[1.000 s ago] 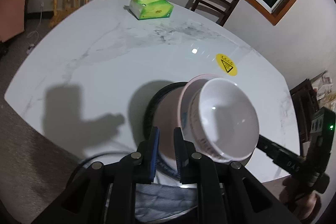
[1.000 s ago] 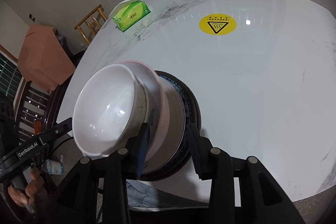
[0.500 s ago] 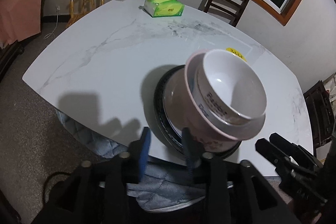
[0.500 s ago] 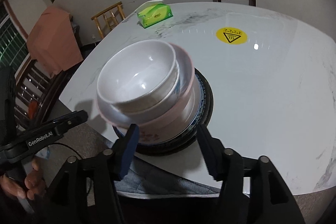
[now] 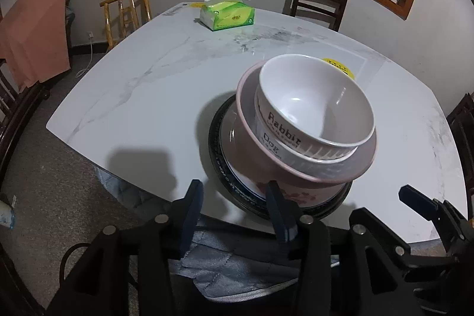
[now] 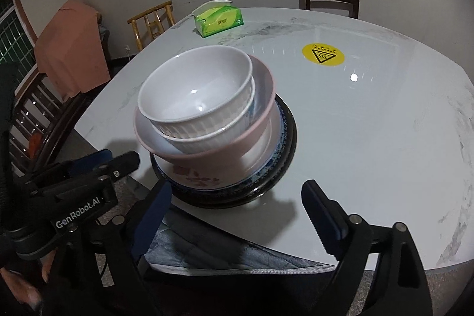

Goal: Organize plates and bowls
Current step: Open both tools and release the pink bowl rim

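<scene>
A stack stands near the front edge of the white marble table point(image 5: 148, 96). From the bottom it holds a black plate point(image 5: 216, 147), a blue-rimmed plate point(image 5: 234, 176), a pink flowered bowl point(image 5: 248, 138), a ribbed white "Dog" bowl point(image 5: 284, 150) and a white "Rabbit" bowl point(image 5: 311, 96). My left gripper point(image 5: 234, 194) hangs just in front of the stack, its jaws opening and gripping nothing. In the right wrist view the same Rabbit bowl point(image 6: 195, 91) tops the pink bowl point(image 6: 207, 165) and black plate point(image 6: 284, 162). My right gripper point(image 6: 237, 191) is opening wide before the plate, pads off it.
A green tissue box point(image 5: 228, 15) sits at the far side of the table and a yellow warning sticker point(image 6: 323, 55) lies behind the stack. Chairs ring the table. A grey quilted cloth point(image 5: 225, 265) hangs below the near edge. A pink cloth point(image 6: 71, 49) drapes furniture on the left.
Both grippers have let go of the stack's near edge, spread their jaws and drawn back toward the table's front edge. The stack now rests on the table.
</scene>
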`<state>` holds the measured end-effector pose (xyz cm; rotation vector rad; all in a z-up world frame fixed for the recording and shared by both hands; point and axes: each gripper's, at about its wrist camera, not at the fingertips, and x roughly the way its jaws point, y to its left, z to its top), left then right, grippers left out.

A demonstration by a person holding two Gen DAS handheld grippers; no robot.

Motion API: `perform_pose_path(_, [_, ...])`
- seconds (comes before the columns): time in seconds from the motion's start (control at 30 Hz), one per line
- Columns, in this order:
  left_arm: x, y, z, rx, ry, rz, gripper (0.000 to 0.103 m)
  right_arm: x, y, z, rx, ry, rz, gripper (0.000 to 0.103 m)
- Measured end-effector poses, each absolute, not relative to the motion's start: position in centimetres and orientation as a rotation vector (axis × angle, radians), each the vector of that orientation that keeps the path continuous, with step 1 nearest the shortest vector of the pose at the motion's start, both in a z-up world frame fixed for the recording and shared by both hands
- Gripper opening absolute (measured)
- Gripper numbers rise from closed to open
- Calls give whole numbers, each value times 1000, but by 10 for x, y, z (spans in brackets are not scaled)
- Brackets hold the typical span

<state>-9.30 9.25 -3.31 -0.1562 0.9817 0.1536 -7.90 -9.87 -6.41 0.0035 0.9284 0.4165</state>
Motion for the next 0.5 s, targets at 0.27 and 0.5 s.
perform_pose_path(0.27, [-92,92,-30,-141,964,173,54,-78,-105,-68,13,930,388,100])
perform_pose_path(0.5, [-88,95,-30,-139,961,191,56,-76,-103,-75,0,948,390,102])
